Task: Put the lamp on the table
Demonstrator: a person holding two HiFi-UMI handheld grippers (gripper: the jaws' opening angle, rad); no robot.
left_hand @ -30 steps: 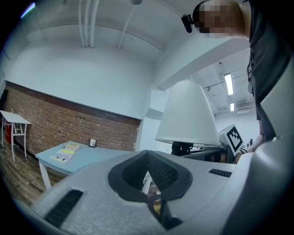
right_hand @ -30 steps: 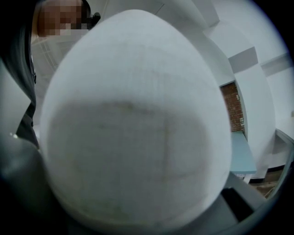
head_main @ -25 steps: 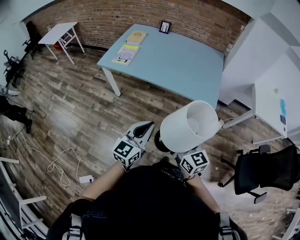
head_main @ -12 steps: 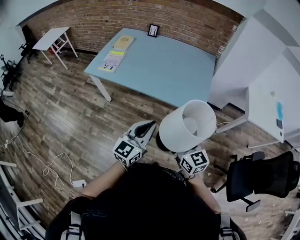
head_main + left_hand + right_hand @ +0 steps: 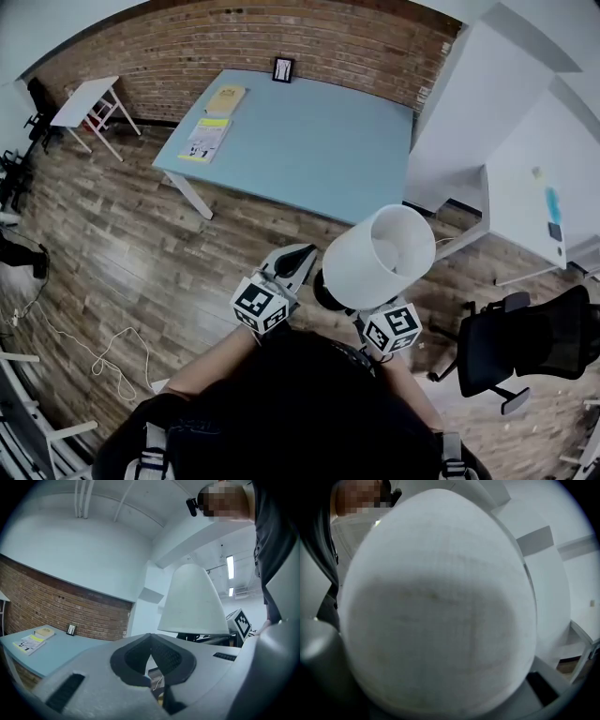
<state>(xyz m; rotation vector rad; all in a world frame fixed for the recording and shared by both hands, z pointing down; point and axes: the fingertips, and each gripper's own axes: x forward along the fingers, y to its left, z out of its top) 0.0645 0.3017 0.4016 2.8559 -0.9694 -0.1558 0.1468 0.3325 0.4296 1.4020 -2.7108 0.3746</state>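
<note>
**Left gripper.** The jaws of the left gripper (image 5: 150,641) are pressed together at the tips. The ribbed black pads (image 5: 166,657) meet in a narrow peak, and nothing is pinched between them. In the head view the left gripper (image 5: 296,255) points forward over the wood floor (image 5: 141,244), just left of the lamp.

**Right gripper.** The lampshade fills the right gripper view and covers the jaws, so their state cannot be told. In the head view only the marker cube (image 5: 391,328) of the right gripper (image 5: 391,328) shows, directly below the shade. The cube carries black-and-white square patterns and no readable text.

**Lamp.** The lamp (image 5: 377,258) is at the right gripper, in front of the person's torso and above the floor, not on the table.
- The white shade (image 5: 440,606) tilts, with its open top facing the head camera.
- A dark part of the lamp (image 5: 327,291) shows under the shade's left edge.
- In the left gripper view the lamp (image 5: 192,602) stands beside the second cube.

**Table.** The light blue table (image 5: 309,141) stands ahead of the person, its far edge near the brick wall (image 5: 281,33). It holds three items, all toward the far left corner:
- a yellow book (image 5: 225,97);
- a yellow-and-white booklet (image 5: 204,139);
- a small dark picture frame (image 5: 282,68), upright at the wall.

The print on all three is too small to read.

**Surroundings.**
- A black office chair (image 5: 525,337) stands to the right.
- A small white table (image 5: 80,98) stands far left.
- A pale cable (image 5: 98,361) lies on the floor.
</note>
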